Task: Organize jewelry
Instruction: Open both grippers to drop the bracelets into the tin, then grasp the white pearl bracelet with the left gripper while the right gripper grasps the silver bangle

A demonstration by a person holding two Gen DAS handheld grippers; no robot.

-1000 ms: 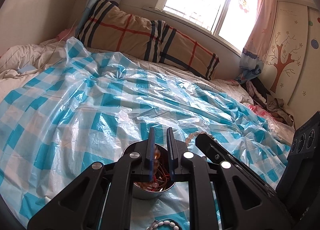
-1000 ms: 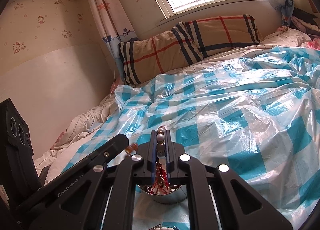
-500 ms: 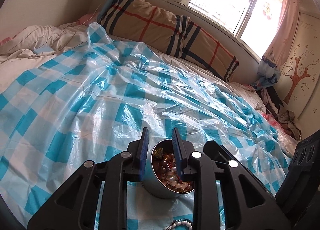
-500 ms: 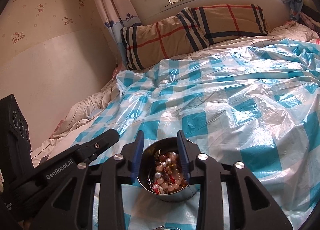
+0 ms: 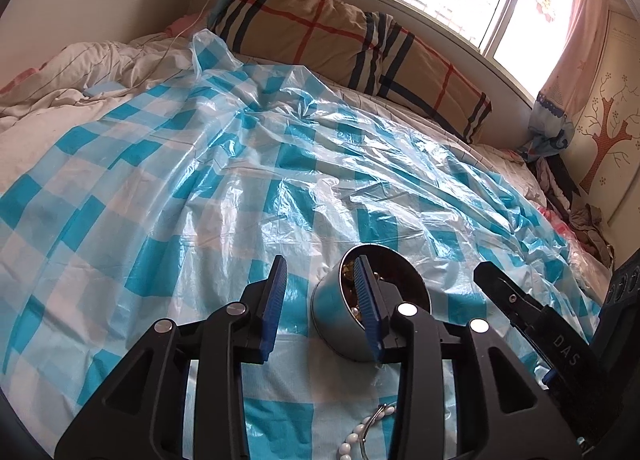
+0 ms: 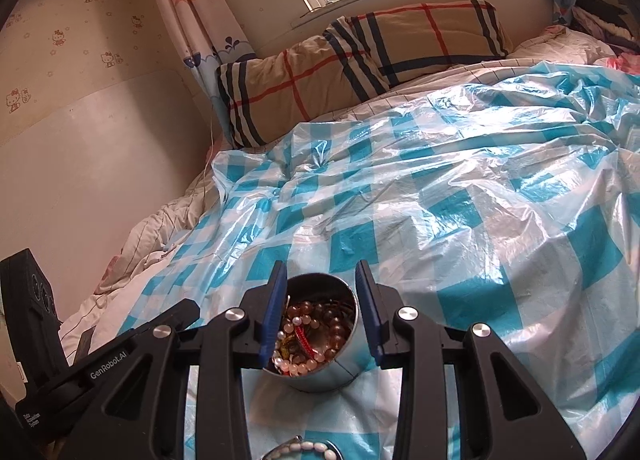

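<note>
Checked plastic sheet — tin; beaded jewelry

A bed is carrying a crinkled blue-and-white checked plastic sheet, which is covering most of its top. A plaid pillow is lying along the window side, beyond the sheet. A round metal tin of beaded jewelry is sitting on the sheet, and a white bead bracelet is lying just in front of it.

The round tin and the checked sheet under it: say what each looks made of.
Round tin: seemingly metal with a dull silvery finish; its wall reflects light softly and shows a seam. Checked sheet: looks like thin glossy plastic film, crinkled, semi-transparent, with sharp glints.
</note>
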